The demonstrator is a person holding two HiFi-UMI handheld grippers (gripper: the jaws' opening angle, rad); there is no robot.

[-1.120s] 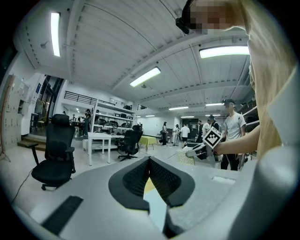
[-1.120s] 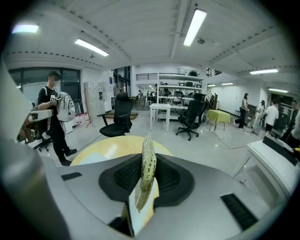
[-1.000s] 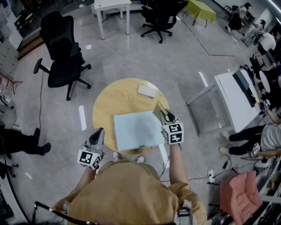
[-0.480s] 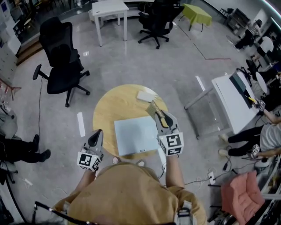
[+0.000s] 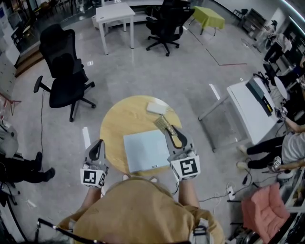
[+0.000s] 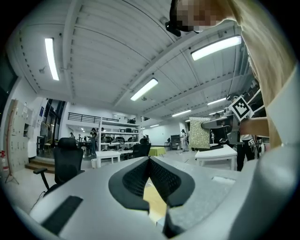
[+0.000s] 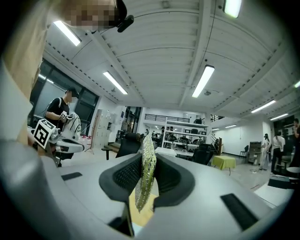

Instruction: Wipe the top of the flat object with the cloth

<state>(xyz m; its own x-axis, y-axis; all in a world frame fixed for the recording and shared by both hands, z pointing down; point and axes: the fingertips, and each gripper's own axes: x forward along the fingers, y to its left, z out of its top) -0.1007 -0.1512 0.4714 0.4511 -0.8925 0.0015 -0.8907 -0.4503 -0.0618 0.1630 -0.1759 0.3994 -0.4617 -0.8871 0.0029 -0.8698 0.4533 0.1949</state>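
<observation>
holding the cloth (image 5: 162, 124) clamped in my right claw (image 5: 169, 129) at the board's (image 5: 145, 150) upper right corner; my left claw (image 5: 98, 143) is together, empty, left of the desk (image 5: 119, 119).

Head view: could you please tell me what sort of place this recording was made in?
Most likely an open-plan lab or office workshop: black swivel office chairs, a white desk, and people seated by a long white bench, all on a polished grey floor.

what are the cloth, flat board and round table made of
The cloth looks like coarse woven fabric: speckled yellow-green texture. The flat board may be plastic or coated panel: pale, smooth, matte. The table seems wood or laminate: light tan, matte.
</observation>
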